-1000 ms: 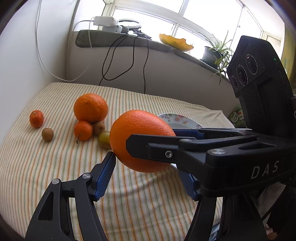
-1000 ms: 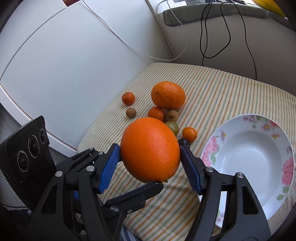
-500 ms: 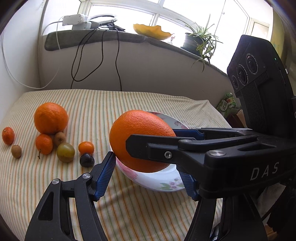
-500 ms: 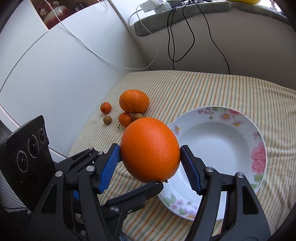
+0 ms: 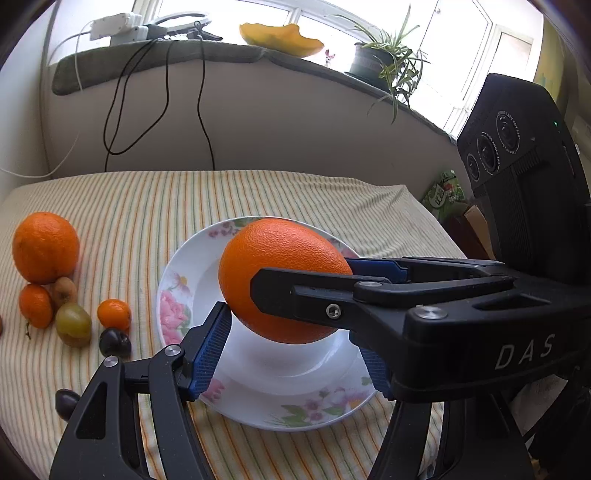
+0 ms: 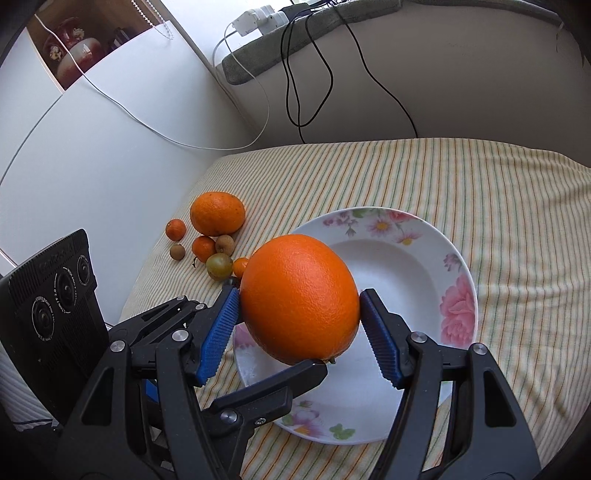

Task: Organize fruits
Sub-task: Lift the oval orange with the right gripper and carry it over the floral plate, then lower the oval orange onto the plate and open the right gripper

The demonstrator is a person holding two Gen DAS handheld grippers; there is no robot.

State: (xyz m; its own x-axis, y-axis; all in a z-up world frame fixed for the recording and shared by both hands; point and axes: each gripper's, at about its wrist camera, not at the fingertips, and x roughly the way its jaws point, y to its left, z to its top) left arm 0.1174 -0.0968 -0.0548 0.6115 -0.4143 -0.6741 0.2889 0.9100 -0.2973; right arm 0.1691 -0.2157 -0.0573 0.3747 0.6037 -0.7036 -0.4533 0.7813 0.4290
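Observation:
A large orange point(image 5: 280, 280) is held by both grippers together, above a white flowered plate point(image 5: 177, 280). My left gripper point(image 5: 291, 343) is shut on it from two sides; its upper finger crosses the right wrist view below the orange. My right gripper point(image 6: 299, 328) is shut on the same orange point(image 6: 299, 295), its blue pads point(image 6: 218, 332) pressing both sides. The plate point(image 6: 436, 266) lies on the striped cloth directly under the orange. A second large orange point(image 5: 44, 245) and several small fruits point(image 5: 74, 323) lie left of the plate.
The striped cloth point(image 5: 155, 199) covers the table. A wall with hanging cables point(image 5: 199, 110) stands behind it, with a sill holding a potted plant point(image 5: 373, 66) and a yellow dish point(image 5: 280, 35). Dark small fruits point(image 5: 114, 341) lie near the plate's left rim.
Both grippers have carried the orange to the right, from above the fruit pile to above the plate. The grip on the orange has not changed.

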